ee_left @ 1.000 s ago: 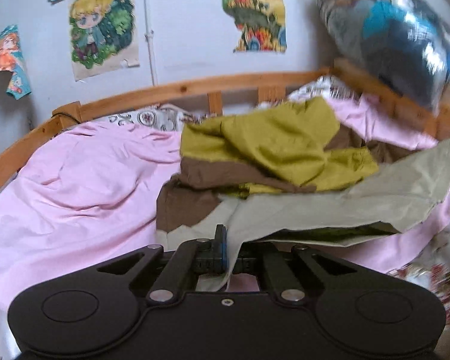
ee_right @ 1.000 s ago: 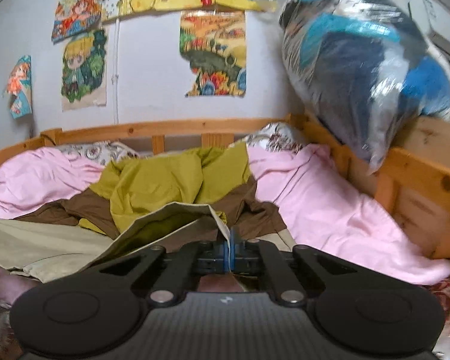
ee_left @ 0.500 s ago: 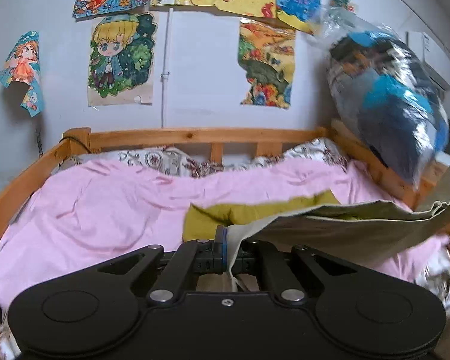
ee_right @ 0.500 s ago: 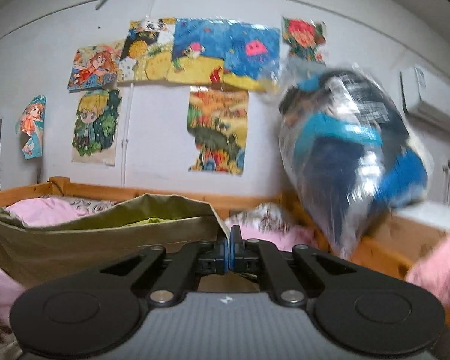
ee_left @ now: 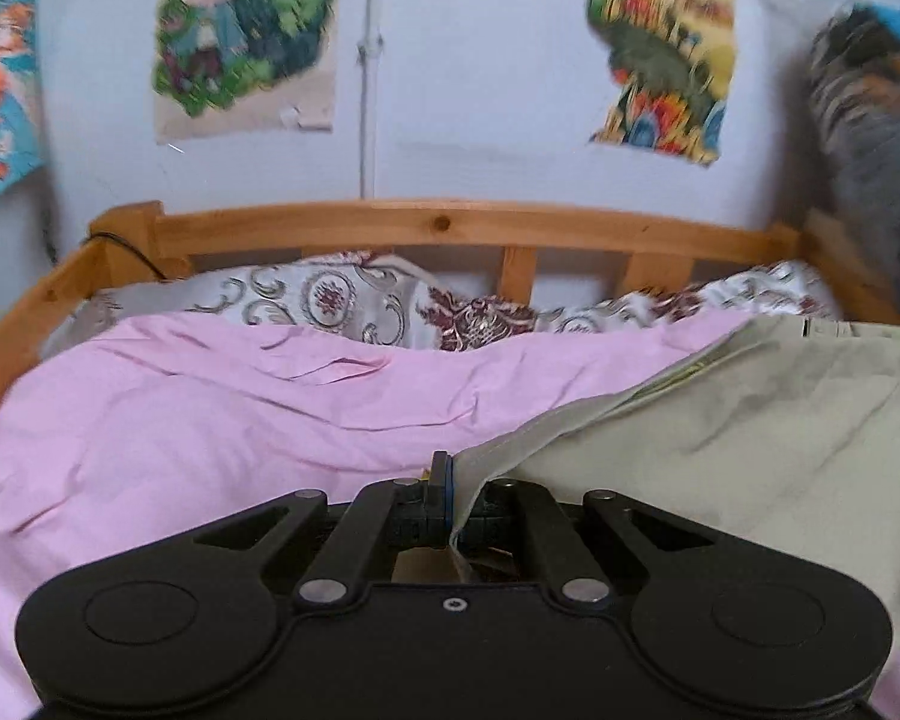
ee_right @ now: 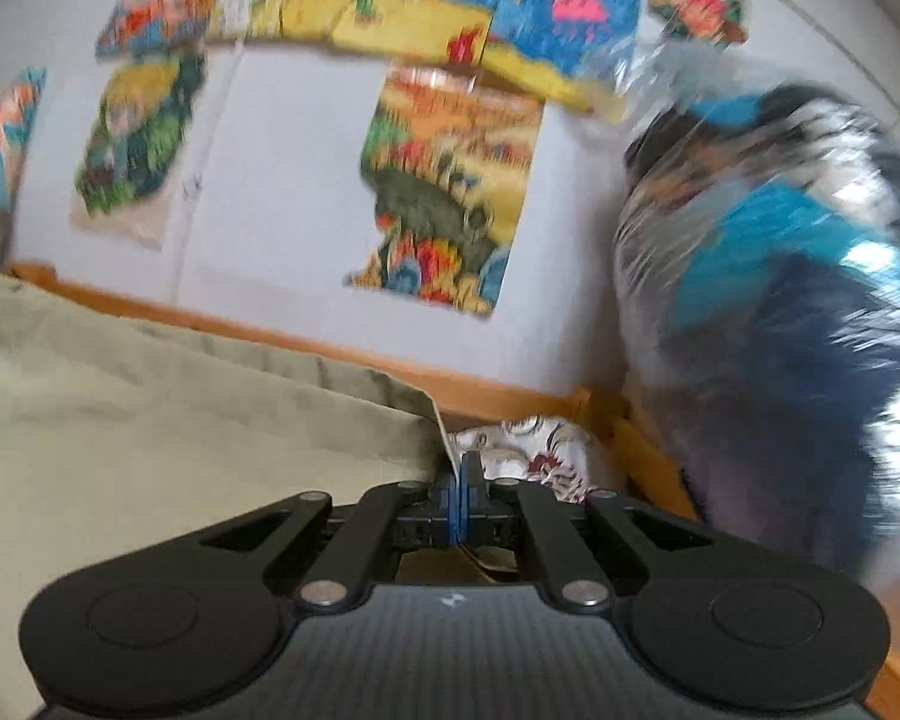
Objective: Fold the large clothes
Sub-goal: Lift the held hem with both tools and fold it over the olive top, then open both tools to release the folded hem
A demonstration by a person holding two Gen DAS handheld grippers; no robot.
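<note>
Both tongs closed on the khaki garment (ee_left: 750, 420): L tongs (ee_left: 450, 471) pinch its edge w/ cloth running to their right, R tongs (ee_right: 463, 468) pinch a corner w/ cloth to their left, so its long axis spans tongs-to-tongs, held over the pink bedsheet (ee_left: 180, 408) short of the wooden headboard (ee_left: 438, 222).

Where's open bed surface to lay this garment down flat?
Free: the pink sheet, bordered by the patterned pillows and wooden rail. Crowded: the right side, where the beige garment hangs and the plastic-wrapped bundle looms.
</note>
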